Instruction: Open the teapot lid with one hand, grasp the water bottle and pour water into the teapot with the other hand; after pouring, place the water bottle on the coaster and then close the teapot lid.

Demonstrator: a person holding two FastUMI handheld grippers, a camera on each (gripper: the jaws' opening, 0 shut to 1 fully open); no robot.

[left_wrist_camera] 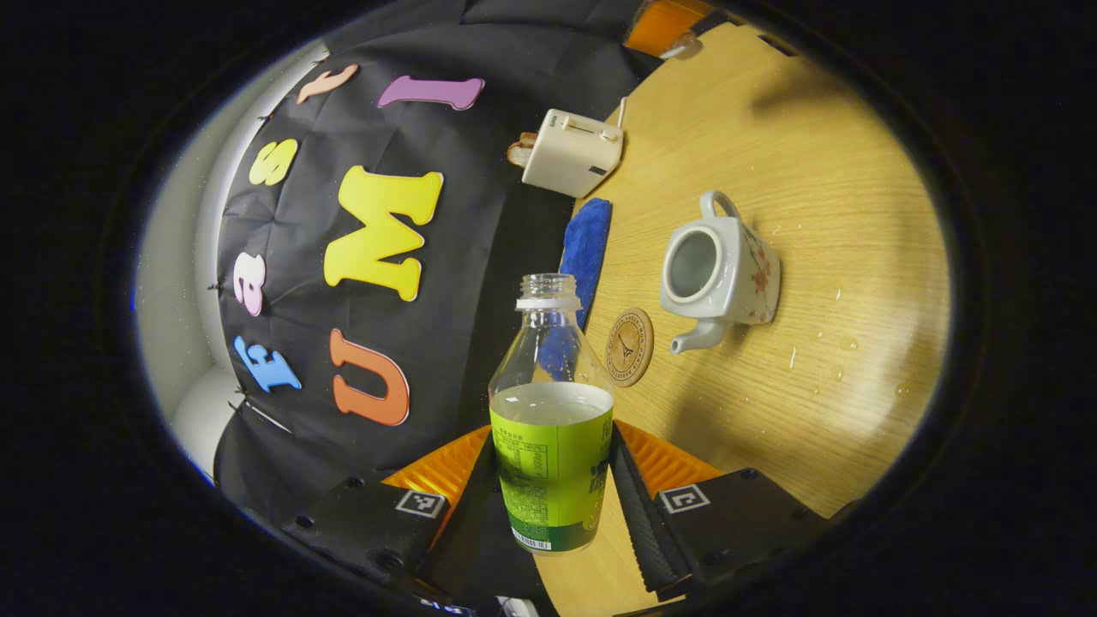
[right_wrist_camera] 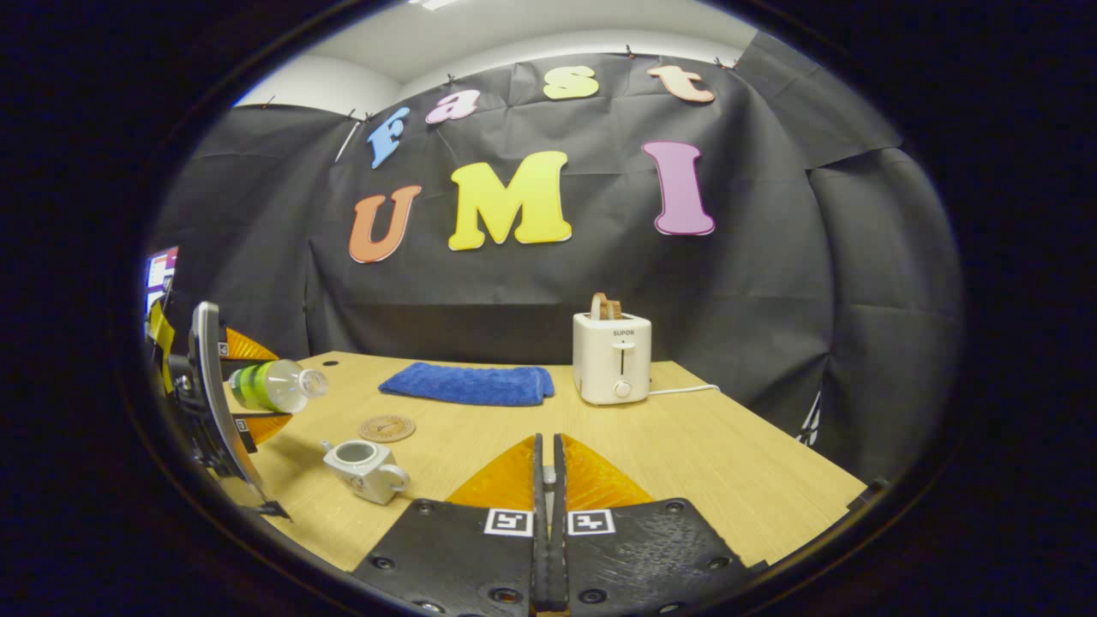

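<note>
1. The left gripper (left_wrist_camera: 555,480) clamps the water bottle (left_wrist_camera: 551,437) between its two fingers, both pressing on the green label.
2. The bottle has no cap, and liquid fills it to about the top of the label.
3. In the right gripper view the same bottle (right_wrist_camera: 272,385) hangs tipped over nearly on its side above the table (right_wrist_camera: 728,463), its open mouth pointing toward the middle of the table, with the left gripper (right_wrist_camera: 236,386) at the far left of the view.
4. The teapot (left_wrist_camera: 720,272) stands on the table with its top opening uncovered; its spout points toward the coaster (left_wrist_camera: 630,346), which lies just beside it and apart from it.
5. In the right gripper view the teapot (right_wrist_camera: 367,468) sits below and slightly right of the bottle's mouth, with the coaster (right_wrist_camera: 386,428) behind it.
6. Small wet drops lie on the table beside the teapot.
7. The right gripper (right_wrist_camera: 546,480) has its fingers drawn almost together; something thin may sit between them, but the slit is too narrow to tell.
8. A folded blue cloth (right_wrist_camera: 470,383) lies at the back of the table, with a white toaster (right_wrist_camera: 611,357) just to its right, a slice of bread standing in its slot.
</note>
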